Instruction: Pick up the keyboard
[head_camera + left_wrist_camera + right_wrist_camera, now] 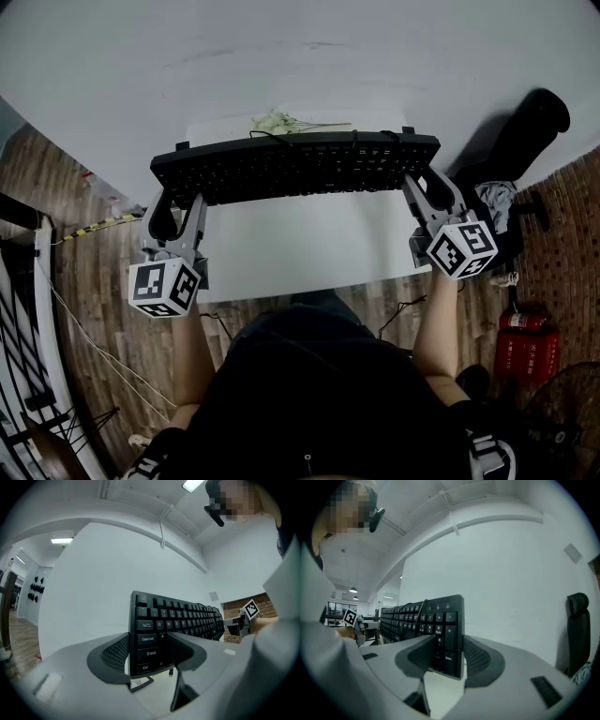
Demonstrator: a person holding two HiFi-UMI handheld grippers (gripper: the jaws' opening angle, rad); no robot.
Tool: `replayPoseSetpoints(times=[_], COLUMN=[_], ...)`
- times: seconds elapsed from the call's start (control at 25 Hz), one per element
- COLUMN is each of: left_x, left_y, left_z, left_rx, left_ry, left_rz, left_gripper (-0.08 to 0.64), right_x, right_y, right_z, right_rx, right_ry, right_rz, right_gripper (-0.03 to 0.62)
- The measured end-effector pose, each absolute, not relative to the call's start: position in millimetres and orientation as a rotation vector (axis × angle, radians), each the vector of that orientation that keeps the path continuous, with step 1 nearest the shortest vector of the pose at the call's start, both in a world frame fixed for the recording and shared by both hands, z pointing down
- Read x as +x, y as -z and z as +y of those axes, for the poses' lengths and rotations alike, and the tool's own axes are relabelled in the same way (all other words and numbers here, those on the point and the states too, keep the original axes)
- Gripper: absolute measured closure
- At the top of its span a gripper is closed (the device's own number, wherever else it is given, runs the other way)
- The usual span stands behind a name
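keyboard: black full-size one (295, 167), caught by its two short ends and looks lifted clear of the desk; it's roughly level, keys up toward the head view, and it sticks out past both side edges of the desk from up there

left claw: (178, 202) clamped on the Ctrl/Shift/Caps Lock end of the keyboard (187, 618); in its own view (150, 651) one jaw is across the keys and the other is against the underside, so it's gripping, not just hanging around it

left pads: ribbed pad (115, 652) sits flush on the back of the board

right claw: (429, 187) same deal at the numpad end; its own view (449, 658) has the board's edge (408, 618) sandwiched between the jaws, one on the keys, one behind

right pads: ribbed one (480, 658) pressed to the underside

desk: white, small (300, 244), right under the keyboard and pushed up to a white wall

sprig: little green-and-pale plant bit (277, 122) lying on the far part of the desk, just behind the keyboard's back edge

cable: thin black one (272, 137) coming off the back edge near the sprig

chair: black (530, 131), to the right of the desk by the wall

extinguisher: red (523, 321), on the wood floor (94, 281) at the right
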State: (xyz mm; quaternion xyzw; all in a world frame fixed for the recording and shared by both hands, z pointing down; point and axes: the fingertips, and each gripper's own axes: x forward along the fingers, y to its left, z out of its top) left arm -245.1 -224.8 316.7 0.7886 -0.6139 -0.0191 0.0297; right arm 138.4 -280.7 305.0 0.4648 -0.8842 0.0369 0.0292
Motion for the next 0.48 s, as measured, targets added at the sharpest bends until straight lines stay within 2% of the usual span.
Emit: replayPoseSetpoints(times=[0.48], left_x=[-244], left_y=[-321], left_z=[-231], left_rx=[2.442], left_ry=[0.036], left_rz=[-1.854], left_gripper=[0.302], right_x=[141], right_y=[-312], right_z=[-278], right_rx=[1.467], right_ry=[-0.152], right_rz=[-2.695], right_gripper=[0.400])
